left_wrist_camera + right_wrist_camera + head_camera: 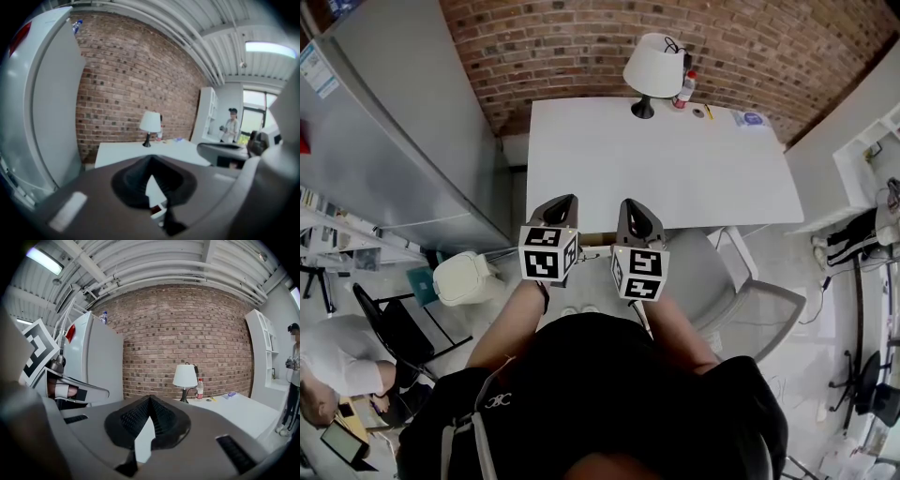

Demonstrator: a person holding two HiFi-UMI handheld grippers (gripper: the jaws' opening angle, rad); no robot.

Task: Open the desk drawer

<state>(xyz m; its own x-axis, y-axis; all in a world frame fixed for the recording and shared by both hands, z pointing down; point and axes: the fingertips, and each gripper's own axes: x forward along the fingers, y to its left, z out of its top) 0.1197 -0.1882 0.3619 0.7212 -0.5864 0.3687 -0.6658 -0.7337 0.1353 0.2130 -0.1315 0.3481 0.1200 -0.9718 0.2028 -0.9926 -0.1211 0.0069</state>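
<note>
The left tongs (561, 208) and the right tongs (635, 214) are held side by side at the near edge of the white desk (656, 169), pointing towards the brick wall (581, 42). In the left gripper view the left tongs (151, 160) are clenched, their dark ribbed tips meeting with nothing between them. In the right gripper view the right tongs (150, 399) are clenched the same way and also hold nothing.

The drawer (592, 249) barely shows. It is only a thin pale strip under the desk's near edge, between the two tongs, and I cannot tell its handle or whether it is pulled out at all.

At the far edge of the desk stand a white-shaded lamp (653, 66) and, just beside it, a small bottle (685, 89). A grey chair (727, 281) sits to the right of the tongs, and a tall fridge (384, 141) stands to the left of the desk.
</note>
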